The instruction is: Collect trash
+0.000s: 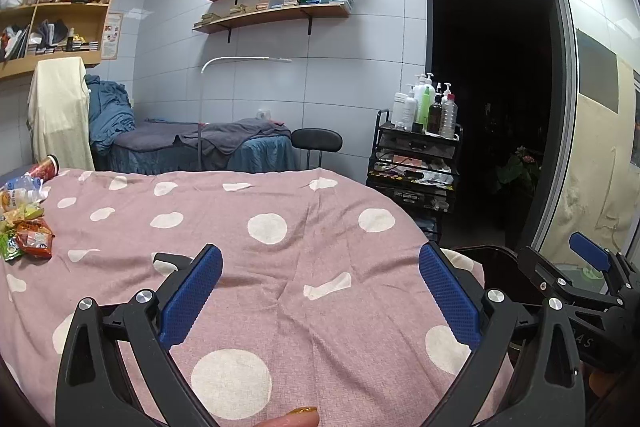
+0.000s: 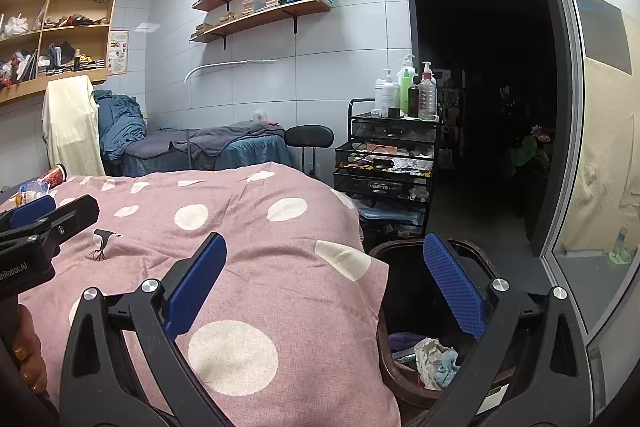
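A pile of trash lies at the far left of the pink dotted bed cover (image 1: 280,267): snack wrappers (image 1: 28,235), a plastic bottle (image 1: 20,187) and a red paper cup (image 1: 45,169). The cup (image 2: 54,175) and bottle (image 2: 32,191) also show in the right wrist view. My left gripper (image 1: 320,291) is open and empty above the cover, far from the pile. My right gripper (image 2: 324,287) is open and empty, over the bed's right edge beside a dark bin (image 2: 388,339) that holds crumpled paper (image 2: 434,361). The right gripper also shows in the left wrist view (image 1: 592,267).
A black drawer cart (image 2: 390,163) with bottles (image 2: 404,91) on top stands past the bin. A black stool (image 2: 309,137) and a second bed (image 2: 224,147) lie behind. A dark doorway (image 2: 480,67) and glass partition (image 2: 600,147) are on the right.
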Available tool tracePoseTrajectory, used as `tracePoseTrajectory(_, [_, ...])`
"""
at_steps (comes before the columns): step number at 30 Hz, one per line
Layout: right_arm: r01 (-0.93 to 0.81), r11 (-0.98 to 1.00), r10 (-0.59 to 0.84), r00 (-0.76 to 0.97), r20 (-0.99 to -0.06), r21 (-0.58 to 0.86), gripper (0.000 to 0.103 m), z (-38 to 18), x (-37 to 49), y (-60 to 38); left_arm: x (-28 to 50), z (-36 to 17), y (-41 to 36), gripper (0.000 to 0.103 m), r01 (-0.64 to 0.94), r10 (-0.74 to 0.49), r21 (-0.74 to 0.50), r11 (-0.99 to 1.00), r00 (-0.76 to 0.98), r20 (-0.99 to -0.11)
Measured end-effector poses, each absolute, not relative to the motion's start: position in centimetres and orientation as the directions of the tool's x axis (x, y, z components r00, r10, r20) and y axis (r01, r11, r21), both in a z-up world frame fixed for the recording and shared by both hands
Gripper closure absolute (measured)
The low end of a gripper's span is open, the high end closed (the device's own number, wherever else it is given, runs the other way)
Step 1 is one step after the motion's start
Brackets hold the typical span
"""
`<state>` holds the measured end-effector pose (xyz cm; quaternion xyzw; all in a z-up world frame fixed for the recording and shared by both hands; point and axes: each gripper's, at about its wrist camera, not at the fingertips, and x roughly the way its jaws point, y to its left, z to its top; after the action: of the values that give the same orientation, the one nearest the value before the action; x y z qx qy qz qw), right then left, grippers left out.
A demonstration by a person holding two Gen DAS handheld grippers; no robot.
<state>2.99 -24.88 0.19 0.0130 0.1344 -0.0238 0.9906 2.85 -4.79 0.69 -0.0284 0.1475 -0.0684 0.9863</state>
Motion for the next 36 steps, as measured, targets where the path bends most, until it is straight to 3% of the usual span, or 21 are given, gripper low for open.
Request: tracePoseTrajectory(36, [0.049, 0.999, -0.041, 0.962, -0.272, 0.02, 0.006, 0.04, 3.2, -25.19, 2.83, 0.77, -4.88, 0.005, 0.139, -0.156, -0.08, 0.987, 0.943, -0.292])
